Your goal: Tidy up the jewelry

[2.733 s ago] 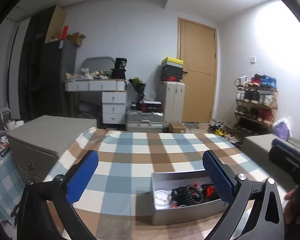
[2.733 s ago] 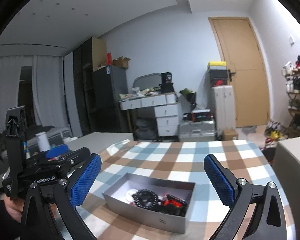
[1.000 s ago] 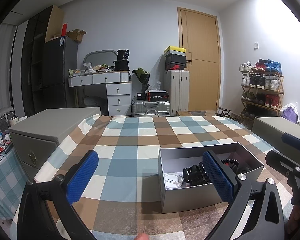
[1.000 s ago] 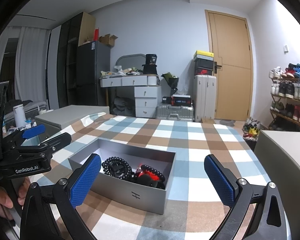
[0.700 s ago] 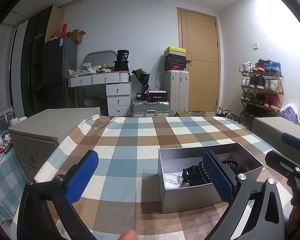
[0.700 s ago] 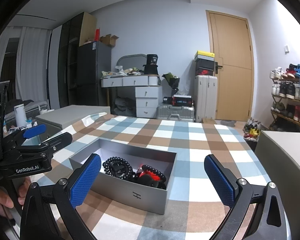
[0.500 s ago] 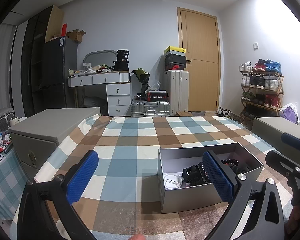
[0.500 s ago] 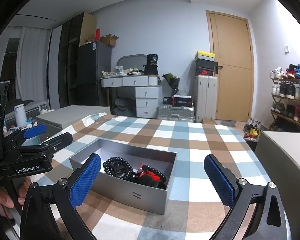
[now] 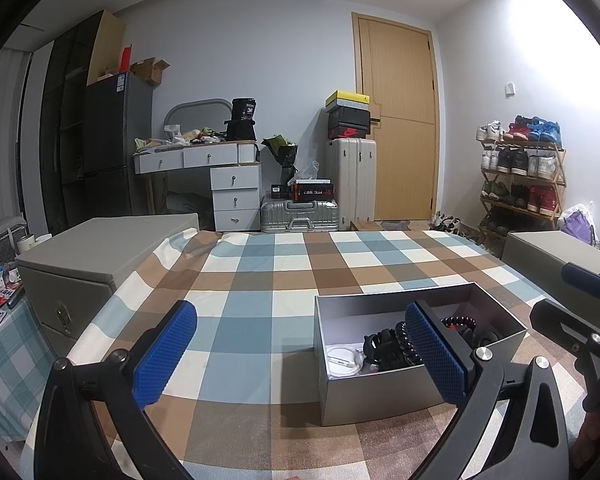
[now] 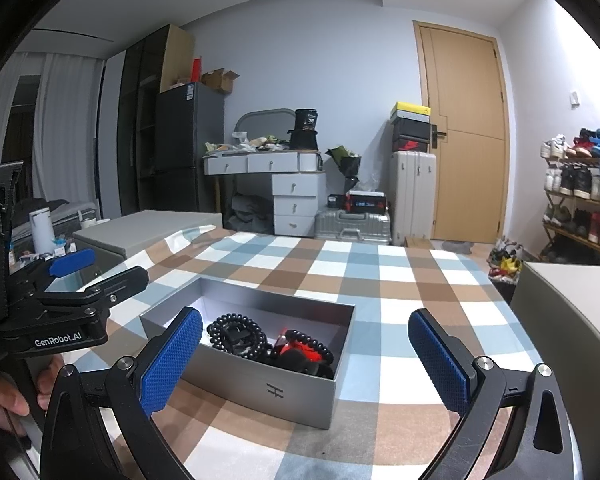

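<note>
An open grey box (image 9: 380, 392) (image 10: 260, 384) sits on the checked tablecloth. It holds black bead bracelets (image 10: 236, 332) (image 9: 384, 346), a red piece (image 10: 292, 354) and a white round item (image 9: 346, 360). My left gripper (image 9: 300, 356) is open and empty, hovering near the table's front, with the box in front of its right finger. My right gripper (image 10: 306, 360) is open and empty, hovering just in front of the box. Each gripper shows at the edge of the other's view.
The checked tablecloth (image 9: 284, 280) covers the table. A grey storage box (image 9: 100, 256) stands at the left and another (image 10: 572, 320) at the right. A dresser, suitcases, a door and a shoe rack stand behind.
Since 2.7 s ago both grippers tilted down and moved closer to the box, which now looks larger. Over the last second nothing has visibly moved.
</note>
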`<state>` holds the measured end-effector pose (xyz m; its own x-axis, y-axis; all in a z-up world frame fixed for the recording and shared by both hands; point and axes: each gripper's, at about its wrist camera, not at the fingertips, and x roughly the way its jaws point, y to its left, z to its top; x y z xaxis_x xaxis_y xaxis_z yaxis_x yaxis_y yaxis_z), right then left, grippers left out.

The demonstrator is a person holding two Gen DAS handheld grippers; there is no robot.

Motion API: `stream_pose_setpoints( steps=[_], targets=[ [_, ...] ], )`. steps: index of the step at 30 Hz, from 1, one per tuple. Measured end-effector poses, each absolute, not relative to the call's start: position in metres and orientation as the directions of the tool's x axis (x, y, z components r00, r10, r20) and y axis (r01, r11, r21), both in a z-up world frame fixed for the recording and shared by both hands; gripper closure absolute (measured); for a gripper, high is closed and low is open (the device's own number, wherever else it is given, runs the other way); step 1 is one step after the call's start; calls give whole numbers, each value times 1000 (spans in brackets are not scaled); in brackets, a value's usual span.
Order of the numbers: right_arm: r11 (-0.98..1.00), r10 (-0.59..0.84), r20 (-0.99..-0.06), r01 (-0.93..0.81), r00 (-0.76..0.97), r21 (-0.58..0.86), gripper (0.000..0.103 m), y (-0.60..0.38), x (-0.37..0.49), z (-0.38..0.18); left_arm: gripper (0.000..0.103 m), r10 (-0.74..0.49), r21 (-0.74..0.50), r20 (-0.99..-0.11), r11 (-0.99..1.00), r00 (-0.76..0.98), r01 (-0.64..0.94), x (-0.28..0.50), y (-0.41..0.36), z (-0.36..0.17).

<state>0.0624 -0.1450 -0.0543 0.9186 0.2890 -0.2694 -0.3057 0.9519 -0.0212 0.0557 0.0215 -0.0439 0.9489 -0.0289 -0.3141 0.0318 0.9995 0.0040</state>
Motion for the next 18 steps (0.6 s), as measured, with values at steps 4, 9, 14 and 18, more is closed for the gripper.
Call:
stream_pose_setpoints(
  steps=[4, 9, 14, 18],
  targets=[
    [951, 290, -269, -307, 918, -21, 0, -145, 61, -53, 1, -30, 4, -315, 999, 949, 33, 57, 21, -45],
    [952, 290, -269, -307, 918, -21, 0, -145, 62, -54, 1, -30, 3, -314, 999, 949, 33, 56, 21, -45],
    [951, 291, -269, -308, 918, -21, 0, -145, 61, -53, 1, -30, 3, -314, 999, 949, 33, 56, 21, -45],
    [952, 290, -269, -307, 918, -21, 0, -145, 62, -54, 1, -33, 2, -314, 999, 949, 36, 57, 20, -45]
  ],
)
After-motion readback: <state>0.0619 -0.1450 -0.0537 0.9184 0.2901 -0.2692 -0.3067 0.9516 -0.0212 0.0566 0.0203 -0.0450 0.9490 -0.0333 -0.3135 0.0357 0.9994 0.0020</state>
